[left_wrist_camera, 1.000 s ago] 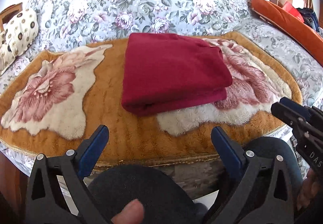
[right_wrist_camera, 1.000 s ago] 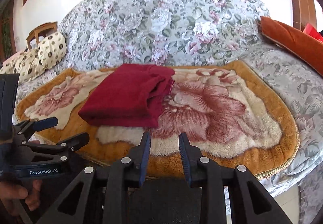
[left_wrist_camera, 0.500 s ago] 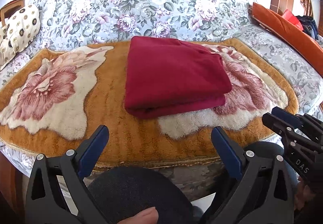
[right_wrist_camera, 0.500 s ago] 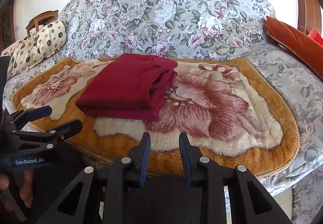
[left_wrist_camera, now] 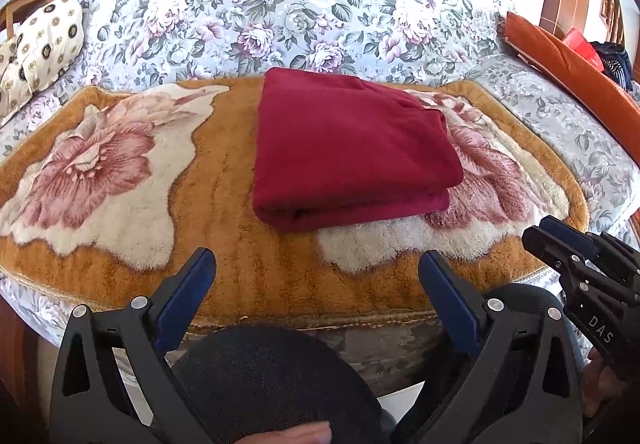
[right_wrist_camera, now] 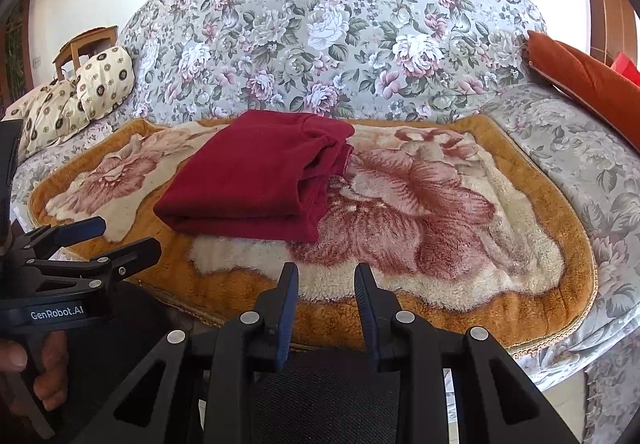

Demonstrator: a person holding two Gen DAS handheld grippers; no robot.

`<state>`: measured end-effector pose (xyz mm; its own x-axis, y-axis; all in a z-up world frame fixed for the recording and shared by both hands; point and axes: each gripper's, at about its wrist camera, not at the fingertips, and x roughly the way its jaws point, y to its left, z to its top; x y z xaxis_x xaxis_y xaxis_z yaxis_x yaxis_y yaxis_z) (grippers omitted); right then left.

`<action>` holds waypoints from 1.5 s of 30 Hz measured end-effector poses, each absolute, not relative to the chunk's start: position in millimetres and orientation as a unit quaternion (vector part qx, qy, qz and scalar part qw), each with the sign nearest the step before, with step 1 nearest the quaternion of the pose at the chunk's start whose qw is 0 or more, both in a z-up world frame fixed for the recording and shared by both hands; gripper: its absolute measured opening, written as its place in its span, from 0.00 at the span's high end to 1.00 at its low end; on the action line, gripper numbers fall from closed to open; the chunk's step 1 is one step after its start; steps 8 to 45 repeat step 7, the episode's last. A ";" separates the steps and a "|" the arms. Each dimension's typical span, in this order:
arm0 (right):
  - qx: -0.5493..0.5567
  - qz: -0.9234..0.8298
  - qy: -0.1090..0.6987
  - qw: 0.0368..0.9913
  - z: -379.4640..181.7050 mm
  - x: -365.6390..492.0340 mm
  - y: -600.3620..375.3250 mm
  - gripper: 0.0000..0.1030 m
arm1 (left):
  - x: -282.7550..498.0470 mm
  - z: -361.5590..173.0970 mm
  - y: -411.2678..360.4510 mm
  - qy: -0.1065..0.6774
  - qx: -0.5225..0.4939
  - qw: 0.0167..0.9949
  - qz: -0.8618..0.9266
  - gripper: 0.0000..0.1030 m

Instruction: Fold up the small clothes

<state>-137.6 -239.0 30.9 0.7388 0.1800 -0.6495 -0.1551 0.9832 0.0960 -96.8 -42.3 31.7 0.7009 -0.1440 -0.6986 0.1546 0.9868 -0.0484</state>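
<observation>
Both your grippers hang off the sofa's front edge, touching nothing: your left gripper (left_wrist_camera: 316,284) has its jaws spread wide, and your right gripper (right_wrist_camera: 326,290) has its jaws narrower but still apart. Between and ahead of them, the folded red garment (left_wrist_camera: 348,148) lies flat on the plush flower mat (left_wrist_camera: 224,244), well apart from both sets of fingertips.
</observation>
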 end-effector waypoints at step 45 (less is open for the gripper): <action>0.018 0.091 0.351 0.932 30.6 -137.7 -239.4 0.73 | -101.3 32.4 -46.3 0.364 0.018 0.928 -0.079 0.01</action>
